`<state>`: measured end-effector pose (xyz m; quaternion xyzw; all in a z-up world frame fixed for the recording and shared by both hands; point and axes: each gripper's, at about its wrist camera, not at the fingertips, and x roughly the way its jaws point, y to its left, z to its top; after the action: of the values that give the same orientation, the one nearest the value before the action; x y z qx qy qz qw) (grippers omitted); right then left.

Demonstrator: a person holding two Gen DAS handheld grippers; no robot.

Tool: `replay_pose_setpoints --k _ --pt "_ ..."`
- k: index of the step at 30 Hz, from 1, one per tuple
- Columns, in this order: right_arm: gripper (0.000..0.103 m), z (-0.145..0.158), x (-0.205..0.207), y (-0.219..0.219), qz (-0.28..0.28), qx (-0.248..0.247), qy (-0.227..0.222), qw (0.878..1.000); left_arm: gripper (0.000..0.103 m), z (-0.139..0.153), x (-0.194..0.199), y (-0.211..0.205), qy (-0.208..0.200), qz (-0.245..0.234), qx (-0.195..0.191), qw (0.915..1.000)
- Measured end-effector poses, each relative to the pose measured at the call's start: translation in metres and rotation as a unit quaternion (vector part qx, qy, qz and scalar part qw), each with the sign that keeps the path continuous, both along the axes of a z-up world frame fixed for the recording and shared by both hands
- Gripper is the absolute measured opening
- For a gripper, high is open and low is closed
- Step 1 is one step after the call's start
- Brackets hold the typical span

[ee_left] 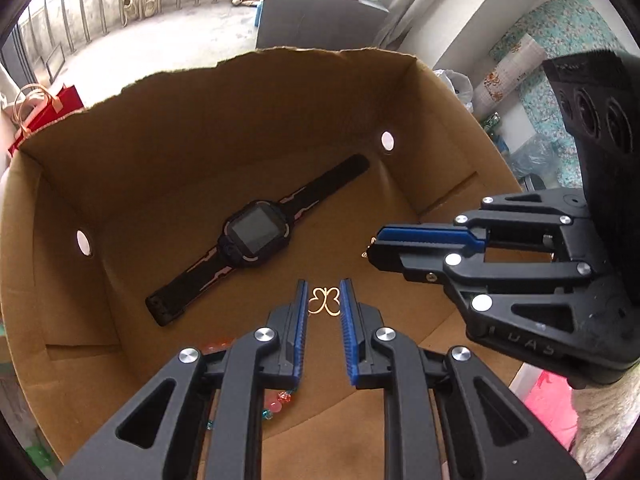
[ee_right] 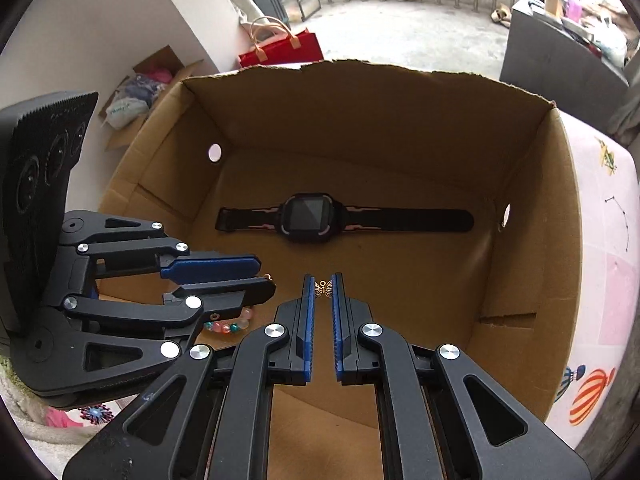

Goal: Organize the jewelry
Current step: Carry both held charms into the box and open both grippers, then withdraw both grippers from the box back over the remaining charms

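Note:
A cardboard box (ee_left: 280, 92) (ee_right: 532, 264) holds a black and pink smartwatch (ee_left: 256, 236) (ee_right: 308, 218) lying flat on its floor. My left gripper (ee_left: 325, 294) is inside the box, its jaws pinching a gold butterfly outline charm (ee_left: 325, 301). My right gripper (ee_right: 323, 287) pinches a small gold filigree butterfly charm (ee_right: 323, 289) by its wings; from the left wrist view the right gripper (ee_left: 374, 246) shows side-on with a bit of gold at its tip. A beaded bracelet (ee_left: 276, 402) (ee_right: 230, 325) lies on the box floor under the left gripper.
The box walls have round holes (ee_left: 387, 141) (ee_right: 215, 153) and a torn back rim. A red bag (ee_right: 282, 52) stands beyond the box. A grey cabinet (ee_left: 316, 16) stands behind. A pink patterned cloth (ee_right: 600, 300) lies to the box's right.

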<state>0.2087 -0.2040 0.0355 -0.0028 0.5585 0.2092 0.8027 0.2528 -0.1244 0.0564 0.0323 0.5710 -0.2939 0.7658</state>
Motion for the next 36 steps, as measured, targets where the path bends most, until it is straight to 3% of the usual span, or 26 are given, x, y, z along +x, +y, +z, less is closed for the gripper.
replay_pose_setpoints --k 8,13,17,21,23,25,27,29,34,36 --pt "0.009 -0.004 0.008 -0.002 -0.002 0.002 0.002 1.0 0.018 -0.001 0.007 0.005 0.015 0.03 -0.006 0.9994" --pt "0.009 0.008 -0.003 -0.009 -0.015 0.005 -0.018 1.0 0.018 0.008 0.004 0.013 -0.008 0.036 -0.015 0.9992" --pt "0.011 0.04 -0.031 -0.023 -0.027 0.033 -0.064 0.997 0.018 0.03 -0.019 0.026 -0.071 0.031 -0.021 0.9968" --pt "0.019 0.081 -0.088 -0.043 -0.039 0.07 -0.137 0.987 0.019 0.06 -0.071 0.054 -0.168 0.023 -0.035 0.9848" --pt "0.035 0.096 -0.124 -0.055 -0.048 0.089 -0.171 0.98 0.027 0.071 -0.102 0.07 -0.206 0.02 -0.052 0.9769" --pt "0.046 0.102 -0.162 -0.063 -0.061 0.103 -0.197 0.973 0.042 0.076 -0.136 0.086 -0.238 0.012 -0.068 0.9687" --pt "0.053 0.098 -0.196 -0.065 -0.076 0.103 -0.209 0.97 0.052 0.072 -0.162 0.095 -0.255 0.014 -0.077 0.9638" --pt "0.063 0.088 -0.225 -0.063 -0.097 0.096 -0.213 0.967 0.058 0.061 -0.185 0.099 -0.251 0.014 -0.077 0.9648" --pt "0.065 0.038 -0.26 -0.05 -0.147 0.09 -0.17 0.97 0.064 0.022 -0.22 0.085 -0.224 0.007 -0.078 0.9715" --pt "0.065 0.016 -0.264 -0.044 -0.162 0.077 -0.151 0.972 0.064 0.007 -0.228 0.074 -0.226 0.003 -0.059 0.9723"
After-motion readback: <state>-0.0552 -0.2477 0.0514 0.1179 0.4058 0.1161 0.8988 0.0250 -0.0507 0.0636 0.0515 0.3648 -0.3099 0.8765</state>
